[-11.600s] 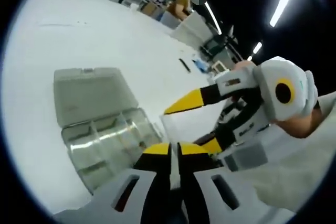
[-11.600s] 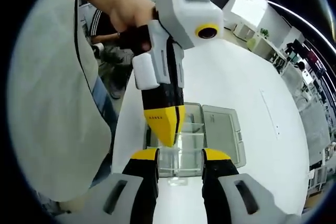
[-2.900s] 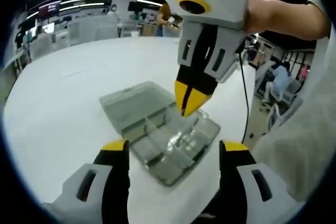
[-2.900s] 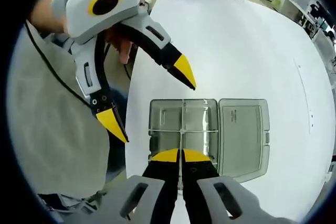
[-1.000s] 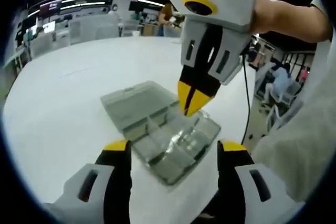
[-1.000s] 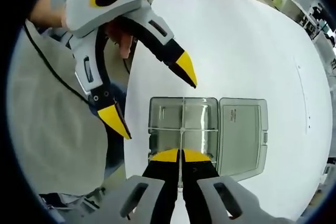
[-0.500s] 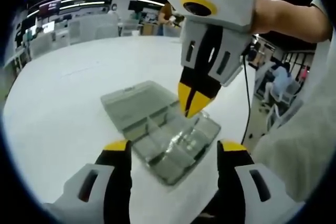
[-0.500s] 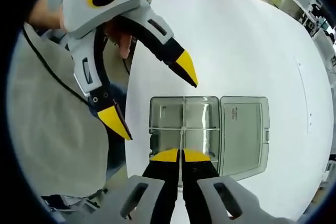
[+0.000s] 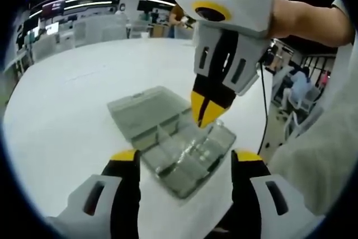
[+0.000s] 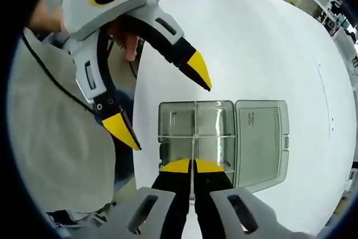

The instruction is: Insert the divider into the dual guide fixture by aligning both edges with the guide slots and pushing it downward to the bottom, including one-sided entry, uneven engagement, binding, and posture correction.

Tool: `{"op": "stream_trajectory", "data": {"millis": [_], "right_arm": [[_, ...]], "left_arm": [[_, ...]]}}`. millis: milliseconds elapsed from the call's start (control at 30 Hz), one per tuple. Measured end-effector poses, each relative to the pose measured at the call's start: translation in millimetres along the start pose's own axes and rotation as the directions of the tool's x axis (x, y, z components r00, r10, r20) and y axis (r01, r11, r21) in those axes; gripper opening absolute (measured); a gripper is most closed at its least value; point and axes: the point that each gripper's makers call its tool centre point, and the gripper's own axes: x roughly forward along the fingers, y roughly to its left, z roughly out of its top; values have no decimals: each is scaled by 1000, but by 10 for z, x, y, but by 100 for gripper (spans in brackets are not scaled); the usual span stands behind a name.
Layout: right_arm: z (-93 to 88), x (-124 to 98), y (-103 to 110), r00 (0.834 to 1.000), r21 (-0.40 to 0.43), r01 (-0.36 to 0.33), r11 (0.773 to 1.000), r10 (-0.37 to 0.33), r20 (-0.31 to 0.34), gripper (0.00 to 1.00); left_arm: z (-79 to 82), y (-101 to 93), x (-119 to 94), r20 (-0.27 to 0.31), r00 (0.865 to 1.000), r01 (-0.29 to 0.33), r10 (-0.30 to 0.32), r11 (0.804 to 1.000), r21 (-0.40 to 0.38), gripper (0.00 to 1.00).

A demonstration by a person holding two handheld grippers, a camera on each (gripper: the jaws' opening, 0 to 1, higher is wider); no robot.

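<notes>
Now the clear box (image 10: 196,141) lies open on the white table (image 10: 263,43), its lid (image 10: 262,138) flat beside it. Right gripper (image 10: 193,166) pinches the upright divider (image 10: 194,130) inside; left gripper (image 10: 162,99) hangs spread, empty.

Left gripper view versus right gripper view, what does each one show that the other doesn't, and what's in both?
The left gripper view alone shows its own two jaws spread wide, a background of desks and ceiling lights, and the right gripper from outside, its yellow tips shut over the clear compartment box.

The right gripper view alone looks straight down: a clear divider runs up from its shut tips, and the left gripper hangs open beside the person's sleeve.

Both show the box, its open lid and the white table.
</notes>
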Motion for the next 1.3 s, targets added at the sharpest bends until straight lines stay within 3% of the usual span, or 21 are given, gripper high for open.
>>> {"op": "stream_trajectory", "data": {"millis": [633, 1300], "right_arm": [[9, -71, -4, 1000, 1, 9, 1000, -9, 16, 0], [4, 5, 5, 1000, 0, -1, 1000, 1, 13, 0]], "left_arm": [[-12, -7, 16, -4, 1000, 3, -3, 1000, 0, 63], [-29, -10, 13, -6, 1000, 2, -2, 1000, -1, 63]]}}
